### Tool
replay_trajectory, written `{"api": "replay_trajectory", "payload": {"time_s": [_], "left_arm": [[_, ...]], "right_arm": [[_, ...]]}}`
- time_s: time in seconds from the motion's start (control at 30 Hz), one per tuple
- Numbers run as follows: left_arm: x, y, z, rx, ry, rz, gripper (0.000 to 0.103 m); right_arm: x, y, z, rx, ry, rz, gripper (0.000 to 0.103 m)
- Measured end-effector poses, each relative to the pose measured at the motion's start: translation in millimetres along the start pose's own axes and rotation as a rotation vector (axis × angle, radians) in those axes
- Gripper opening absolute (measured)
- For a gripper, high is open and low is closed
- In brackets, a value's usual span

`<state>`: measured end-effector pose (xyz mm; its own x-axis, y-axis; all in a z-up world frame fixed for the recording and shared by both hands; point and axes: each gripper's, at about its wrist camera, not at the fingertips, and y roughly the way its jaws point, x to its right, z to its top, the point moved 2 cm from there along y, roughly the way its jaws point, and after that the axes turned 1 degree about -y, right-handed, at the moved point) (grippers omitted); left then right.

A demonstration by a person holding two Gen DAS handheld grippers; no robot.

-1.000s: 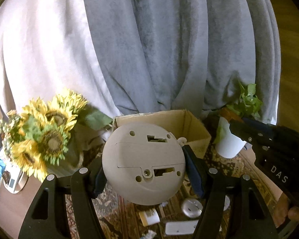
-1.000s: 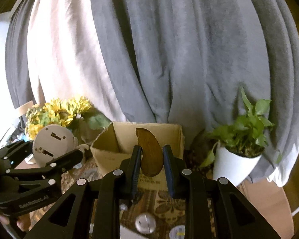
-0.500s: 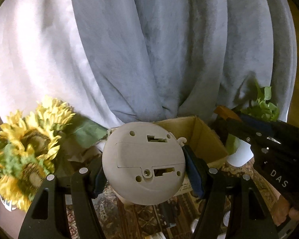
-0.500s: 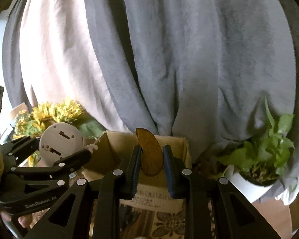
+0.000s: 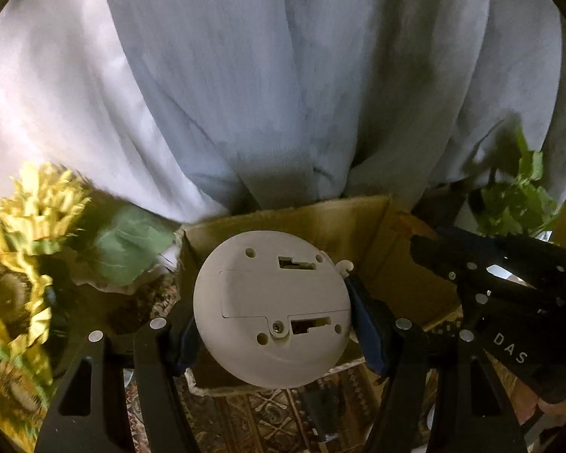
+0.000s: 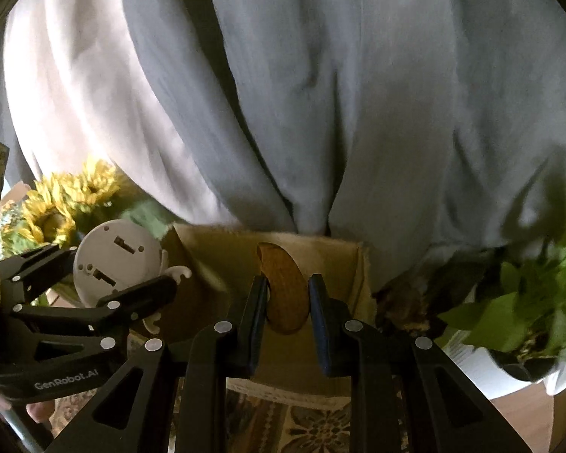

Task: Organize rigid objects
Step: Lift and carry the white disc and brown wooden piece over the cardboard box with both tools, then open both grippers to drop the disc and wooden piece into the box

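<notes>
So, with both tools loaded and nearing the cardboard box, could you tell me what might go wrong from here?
1. The left tool holds the round white device only by its curved rim; it could slip out before clearing the cardboard box wall.
2. The right tool pinches the thin brown curved piece low down, so it may pivot on release.
3. Both tools converge on one box and could collide; the potted plant sits close on the right.
</notes>
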<state>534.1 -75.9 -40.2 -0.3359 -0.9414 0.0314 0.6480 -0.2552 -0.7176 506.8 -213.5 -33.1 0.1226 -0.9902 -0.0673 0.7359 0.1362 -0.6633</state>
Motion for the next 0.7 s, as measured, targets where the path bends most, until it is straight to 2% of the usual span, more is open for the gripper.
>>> {"api": "replay_trajectory", "payload": {"time_s": [0.27,0.5,0.63,0.7], "left_arm": [[0,36,-4,-0.131,0.011,-0.013,0.067],[3,42,0,-0.142,0.039,0.017,0.066],[2,35,-1,-0.121,0.034,0.039,0.068],[1,27,-4,-0.098,0.028,0.062,0.071]], "right_arm": [[9,38,-8,-0.145,0.024,0.031,0.024],[12,60,-15,-0.233,0.043,0.053,0.024],[14,58,-15,-0.241,0.058,0.056,0.03],[16,56,-14,-0.23,0.06,0.035,0.042]]}}
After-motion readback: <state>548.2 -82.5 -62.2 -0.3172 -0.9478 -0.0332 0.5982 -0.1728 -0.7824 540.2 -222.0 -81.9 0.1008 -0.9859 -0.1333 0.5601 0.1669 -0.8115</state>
